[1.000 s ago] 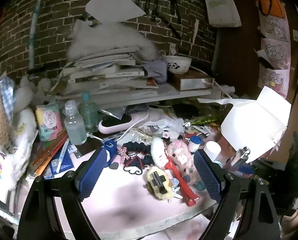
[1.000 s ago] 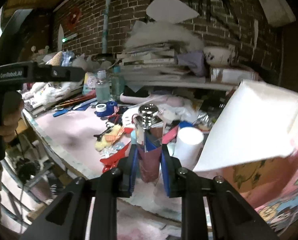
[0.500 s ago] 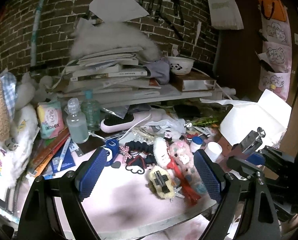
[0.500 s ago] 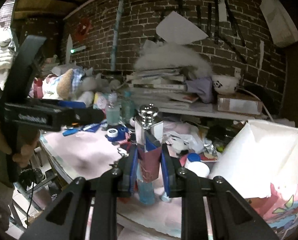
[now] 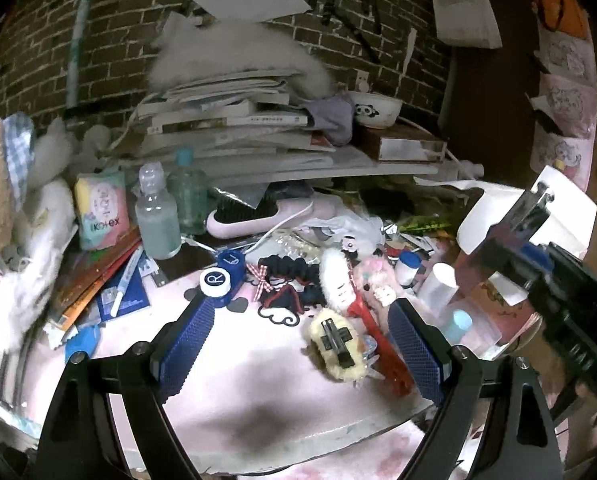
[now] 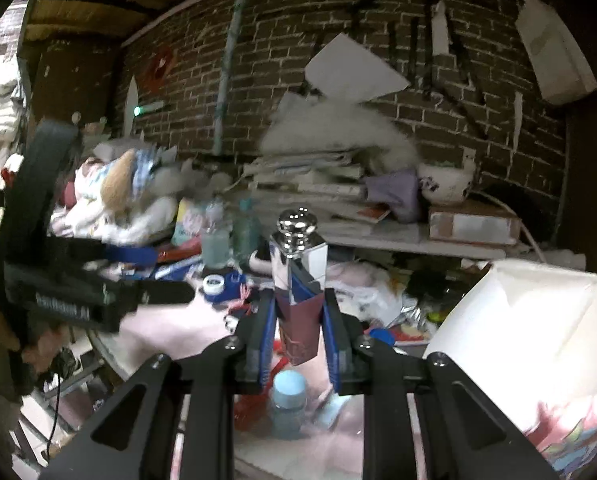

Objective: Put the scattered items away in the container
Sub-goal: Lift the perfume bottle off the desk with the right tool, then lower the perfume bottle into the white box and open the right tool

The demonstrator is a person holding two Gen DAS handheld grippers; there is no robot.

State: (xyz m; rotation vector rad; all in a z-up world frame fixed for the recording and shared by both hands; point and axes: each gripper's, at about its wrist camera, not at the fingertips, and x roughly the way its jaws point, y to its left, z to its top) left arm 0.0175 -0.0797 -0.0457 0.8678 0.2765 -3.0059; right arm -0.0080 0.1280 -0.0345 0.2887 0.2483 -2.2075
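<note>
Motion blur smears the white box (image 6: 534,320) and the left gripper (image 6: 154,276) in the right wrist view; the blue-capped bottle (image 6: 288,404) sits half hidden behind the right gripper's fingers (image 6: 264,344).

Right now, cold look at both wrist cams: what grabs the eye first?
The right gripper dead centre of its own view, shut on a lipstick-like tube with a mirrored silver cap, held above the table. Next, the heap of hair clips and scrunchies on the pink tabletop, topped by a red claw clip, between the open left gripper's fingers. At right, a bright white open box sits beside the tube.
</note>
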